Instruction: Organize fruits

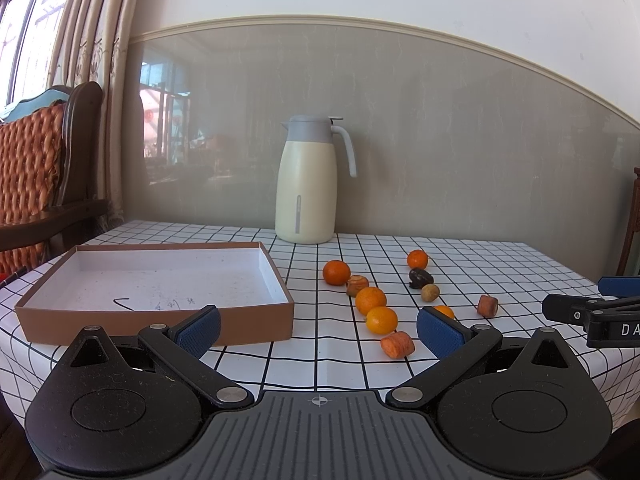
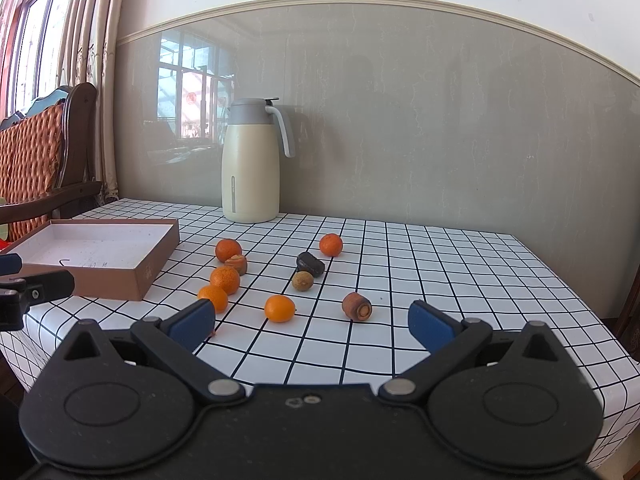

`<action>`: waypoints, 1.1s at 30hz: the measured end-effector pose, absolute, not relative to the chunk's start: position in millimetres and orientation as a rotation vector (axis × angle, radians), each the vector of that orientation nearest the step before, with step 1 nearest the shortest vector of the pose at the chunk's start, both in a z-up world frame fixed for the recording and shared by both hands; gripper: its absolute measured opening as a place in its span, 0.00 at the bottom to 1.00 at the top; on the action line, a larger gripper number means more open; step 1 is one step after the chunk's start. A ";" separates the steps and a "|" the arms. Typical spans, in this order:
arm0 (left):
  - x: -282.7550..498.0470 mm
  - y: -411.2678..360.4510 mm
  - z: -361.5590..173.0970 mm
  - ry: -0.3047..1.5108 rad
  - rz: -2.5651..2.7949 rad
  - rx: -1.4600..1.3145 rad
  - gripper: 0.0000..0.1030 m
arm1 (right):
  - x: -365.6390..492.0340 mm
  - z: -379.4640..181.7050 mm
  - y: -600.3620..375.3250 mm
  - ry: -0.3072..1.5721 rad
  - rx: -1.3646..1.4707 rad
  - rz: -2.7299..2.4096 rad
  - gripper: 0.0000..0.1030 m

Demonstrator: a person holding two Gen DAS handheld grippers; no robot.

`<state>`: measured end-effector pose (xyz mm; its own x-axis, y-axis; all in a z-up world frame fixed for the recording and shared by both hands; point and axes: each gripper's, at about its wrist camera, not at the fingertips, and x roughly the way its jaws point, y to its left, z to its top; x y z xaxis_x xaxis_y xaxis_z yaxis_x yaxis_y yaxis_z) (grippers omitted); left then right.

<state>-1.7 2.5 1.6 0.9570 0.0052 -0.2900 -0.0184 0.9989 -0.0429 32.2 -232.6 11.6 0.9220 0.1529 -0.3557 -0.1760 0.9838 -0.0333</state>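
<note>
Several small oranges lie on the checked tablecloth, the nearest ones in the left wrist view [image 1: 381, 319] and in the right wrist view [image 2: 279, 308]. Among them lie carrot pieces [image 1: 397, 344] [image 2: 357, 306], a dark fruit [image 2: 310, 263] and a brownish round fruit [image 2: 302, 281]. An empty brown cardboard box [image 1: 160, 312] [image 2: 100, 256] with a white inside sits to the left of the fruit. My left gripper [image 1: 318, 328] is open and empty, low over the table's front edge. My right gripper [image 2: 312, 322] is open and empty, just short of the fruit.
A cream thermos jug [image 1: 306, 184] [image 2: 250, 164] stands at the back by the wall. A wooden chair with an orange cushion [image 1: 36, 168] stands left of the table. The table's right edge [image 2: 580, 300] drops off. The right gripper's tip [image 1: 592, 312] shows at the far right.
</note>
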 end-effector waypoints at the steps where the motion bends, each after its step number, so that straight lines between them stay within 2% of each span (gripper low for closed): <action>1: -2.0 2.4 1.5 0.293 0.012 -0.045 1.00 | 32.2 11.5 -232.7 0.360 -0.065 0.169 0.94; 25: -4.5 4.7 3.7 0.292 0.033 -0.047 1.00 | 31.4 10.5 -232.0 0.363 -0.065 0.168 0.94; 33: 22.7 1.4 0.1 0.344 0.010 -0.083 1.00 | 59.0 18.5 -245.6 0.383 -0.060 0.199 0.94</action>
